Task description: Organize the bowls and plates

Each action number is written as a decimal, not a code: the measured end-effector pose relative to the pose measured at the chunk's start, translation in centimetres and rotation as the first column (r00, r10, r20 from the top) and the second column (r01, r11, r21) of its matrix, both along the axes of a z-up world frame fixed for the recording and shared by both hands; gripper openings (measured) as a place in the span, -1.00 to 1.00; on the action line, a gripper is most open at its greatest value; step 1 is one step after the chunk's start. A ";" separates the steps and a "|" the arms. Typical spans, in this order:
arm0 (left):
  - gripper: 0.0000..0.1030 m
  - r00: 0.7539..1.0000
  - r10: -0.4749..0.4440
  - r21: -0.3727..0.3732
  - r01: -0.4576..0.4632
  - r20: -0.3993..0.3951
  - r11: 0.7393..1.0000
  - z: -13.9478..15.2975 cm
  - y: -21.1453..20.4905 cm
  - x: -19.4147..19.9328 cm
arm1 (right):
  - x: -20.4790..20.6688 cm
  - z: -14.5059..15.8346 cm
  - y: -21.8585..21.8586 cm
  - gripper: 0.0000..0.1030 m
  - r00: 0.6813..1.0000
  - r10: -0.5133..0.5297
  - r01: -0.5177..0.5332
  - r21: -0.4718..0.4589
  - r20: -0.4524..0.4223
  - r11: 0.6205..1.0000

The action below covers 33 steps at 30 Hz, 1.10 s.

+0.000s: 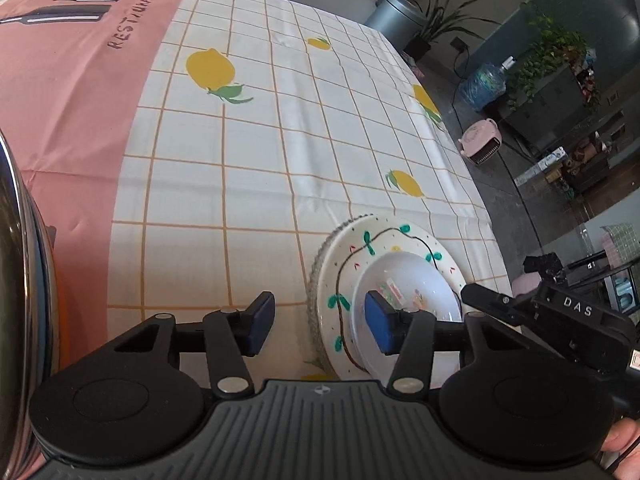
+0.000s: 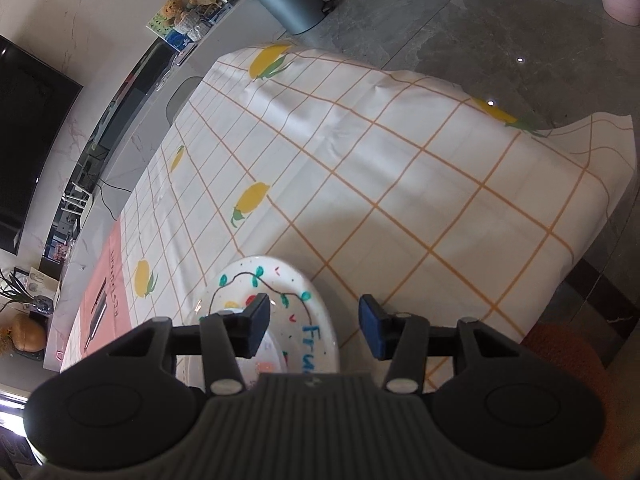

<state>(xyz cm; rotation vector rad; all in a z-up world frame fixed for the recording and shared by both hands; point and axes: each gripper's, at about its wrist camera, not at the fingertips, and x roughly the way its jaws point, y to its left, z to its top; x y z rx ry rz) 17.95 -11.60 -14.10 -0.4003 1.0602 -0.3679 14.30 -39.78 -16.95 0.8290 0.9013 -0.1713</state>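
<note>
Landmark: the painted plate [image 1: 340, 276]. Well to its left, at frame edge, a dark metal rim [image 1: 16, 240] is seen; type can't be told. Left gripper [image 1: 318, 326] is held above the plate's near-left edge, jaws wide apart, nothing gripped. A white bowl [image 1: 416, 280] is already nested on the plate, w/ a ribbed-edge plate [image 1: 316, 276] underneath, so stacking looks mostly done. Right gripper [image 2: 314, 328] is held over the plate's right side, also wide open & empty. Whether more dishes are left can't be told.

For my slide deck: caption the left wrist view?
Open left gripper beside a small bowl stacked on painted plate.
</note>
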 end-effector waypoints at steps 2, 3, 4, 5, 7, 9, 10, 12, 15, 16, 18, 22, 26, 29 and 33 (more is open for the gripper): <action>0.13 1.000 0.003 -0.010 -0.003 -0.006 1.000 -0.1 0.0 0.5 | 0.3 -0.1 0.0 -0.04 1.000 0.018 -0.018 0.003 0.011 1.000; 0.13 1.000 0.000 -0.010 0.000 -0.002 1.000 -0.2 -0.1 0.7 | 0.4 -0.1 0.2 -0.04 0.999 0.033 -0.033 -0.005 0.016 0.999; 0.08 1.000 -0.005 -0.004 0.005 0.004 1.000 -0.2 -0.3 0.8 | 0.6 -0.1 0.5 -0.04 0.999 0.049 -0.048 -0.018 0.020 0.999; 0.02 1.000 -0.011 0.006 0.011 0.007 1.000 -0.2 -0.5 0.9 | 0.7 -0.1 0.7 -0.04 0.998 0.061 -0.061 -0.027 0.025 0.998; -0.22 0.999 -0.032 0.018 0.032 0.015 0.999 -0.3 -1.0 1.0 | 0.9 -0.2 1.1 -0.05 0.996 0.081 -0.080 -0.019 0.035 0.997; -0.24 0.999 -0.038 0.003 0.038 0.014 0.999 -0.4 -1.3 0.9 | 1.0 -0.2 1.4 -0.05 0.995 0.087 -0.086 -0.030 0.038 0.996; -0.24 0.999 -0.039 0.008 0.039 0.015 0.999 -0.4 -1.3 0.9 | 1.1 -0.2 1.5 -0.05 0.996 0.086 -0.085 -0.033 0.038 0.996; -0.31 0.999 -0.048 0.004 0.048 0.016 0.999 -0.4 -1.3 1.0 | 1.1 -0.2 1.5 -0.05 0.995 0.087 -0.086 -0.031 0.040 0.996; -0.32 0.999 -0.045 -0.003 0.045 0.005 0.999 -0.4 -1.2 1.2 | 1.1 -0.3 1.4 -0.05 0.995 0.091 -0.090 -0.028 0.042 0.996; -0.32 0.999 -0.043 -0.004 0.043 0.004 0.999 -0.4 -1.2 1.1 | 1.2 -0.2 1.4 -0.05 0.995 0.090 -0.089 -0.029 0.042 0.996; -0.32 0.999 -0.047 0.009 0.047 0.005 0.999 -0.2 -1.4 1.2 | 1.3 -0.2 1.6 -0.04 0.995 0.088 -0.087 -0.036 0.041 0.996; -0.31 0.999 -0.040 0.042 0.039 0.027 0.998 0.7 -1.3 0.8 | 1.9 -0.1 1.3 -0.03 0.996 0.088 -0.088 -0.009 0.022 0.996; -0.19 0.992 -0.066 0.081 0.057 0.110 0.995 3.4 -0.9 -0.4 | 1.6 1.0 1.2 -0.01 0.998 0.062 -0.061 -0.020 0.024 0.998; -0.17 0.981 -0.089 0.108 0.071 0.170 0.992 5.9 -0.1 -1.6 | 0.8 2.9 2.6 0.01 0.994 0.094 -0.087 -0.097 0.064 0.991; -0.17 0.967 -0.092 0.122 0.065 0.236 0.990 8.9 2.1 -3.1 | -0.2 6.1 5.5 0.00 0.972 0.177 -0.154 -0.154 0.153 0.976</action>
